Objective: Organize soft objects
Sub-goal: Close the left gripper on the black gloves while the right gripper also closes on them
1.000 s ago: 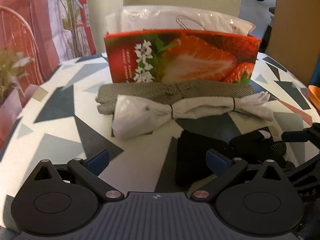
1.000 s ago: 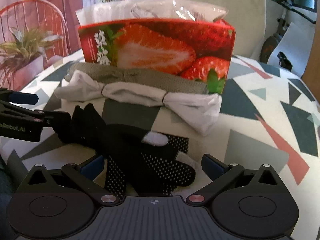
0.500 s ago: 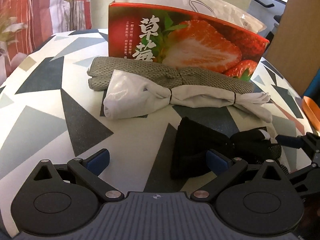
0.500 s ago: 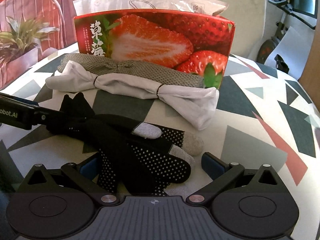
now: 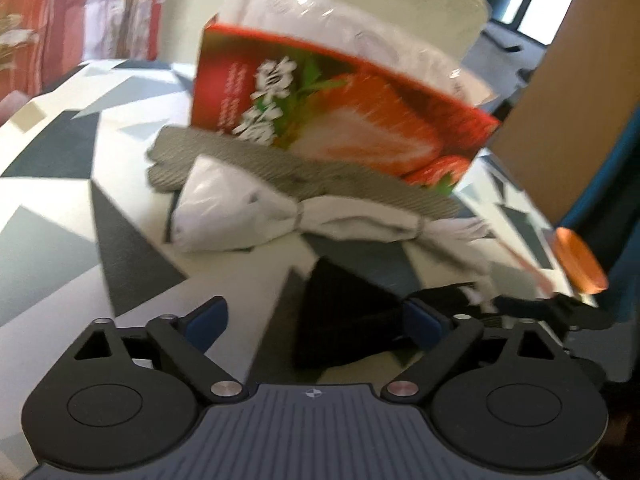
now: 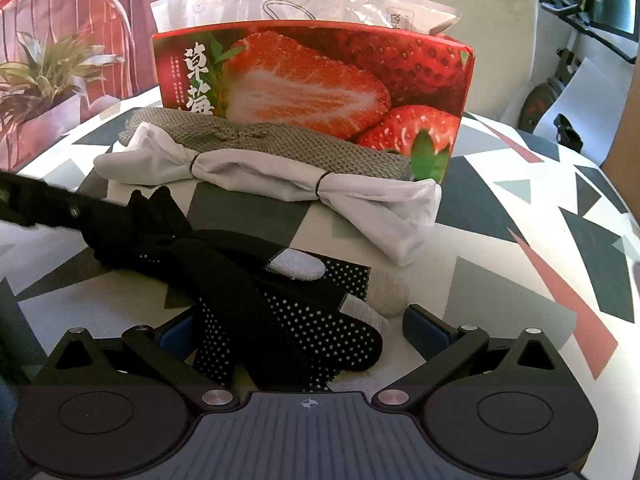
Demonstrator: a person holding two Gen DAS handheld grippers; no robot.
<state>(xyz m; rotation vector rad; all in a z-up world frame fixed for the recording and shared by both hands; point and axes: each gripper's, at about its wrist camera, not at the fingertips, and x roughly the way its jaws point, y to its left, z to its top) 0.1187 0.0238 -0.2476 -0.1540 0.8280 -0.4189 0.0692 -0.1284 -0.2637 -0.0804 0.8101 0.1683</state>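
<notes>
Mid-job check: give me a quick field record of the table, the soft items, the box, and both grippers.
surface: table with triangle pattern
box: strawberry box, upright, plastic bag sticking out the top
grey cloth: grey knit roll lying against the box front
white cloth: white tied bundle just in front of it
gloves: black dotted gloves, nearest, unbundled
left gripper: closing, pads not pressing anything
right gripper: open, glove fingers between the jaws

On the table a box stands at the back with a bag sticking out of it. Against its front lies a knitted roll, a tied cloth bundle just before that, and nearest, gloves
</notes>
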